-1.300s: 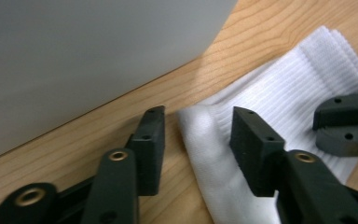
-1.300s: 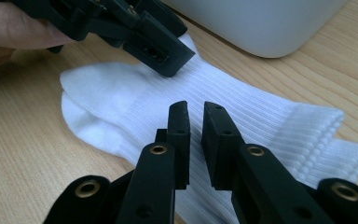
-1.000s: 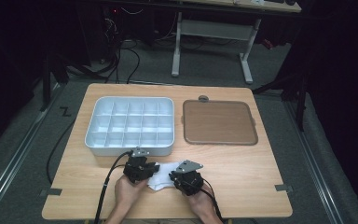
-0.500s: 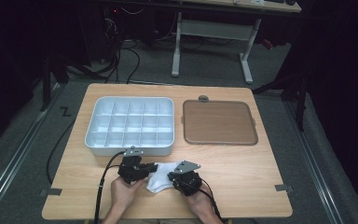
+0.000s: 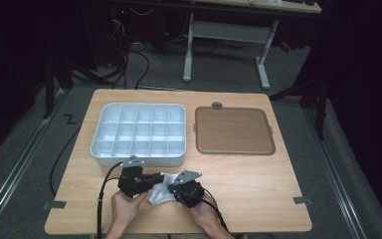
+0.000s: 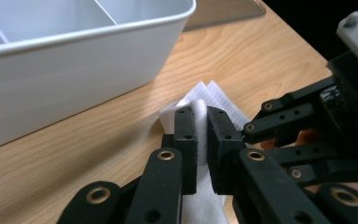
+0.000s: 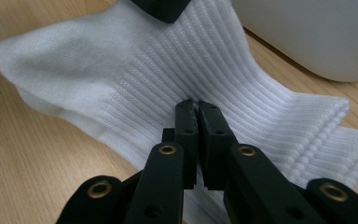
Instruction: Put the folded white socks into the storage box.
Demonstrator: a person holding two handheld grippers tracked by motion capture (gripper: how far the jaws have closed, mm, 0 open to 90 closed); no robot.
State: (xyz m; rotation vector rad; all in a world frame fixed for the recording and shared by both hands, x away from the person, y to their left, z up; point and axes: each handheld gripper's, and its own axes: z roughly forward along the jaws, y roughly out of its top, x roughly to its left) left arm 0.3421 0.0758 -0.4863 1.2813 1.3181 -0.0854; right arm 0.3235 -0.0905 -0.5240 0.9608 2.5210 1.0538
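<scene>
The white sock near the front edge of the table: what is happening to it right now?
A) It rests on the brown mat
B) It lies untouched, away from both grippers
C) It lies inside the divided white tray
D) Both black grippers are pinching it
D: the left gripper has its jaws closed on a fold of the white sock, and the right gripper pinches its ribbed part, on the bare table in front of the tray.

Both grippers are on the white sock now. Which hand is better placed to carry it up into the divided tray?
Probably left. The left gripper is shut on the sock at the edge nearest the white tray. The right gripper pinches it too, but sits farther from the tray.
</scene>
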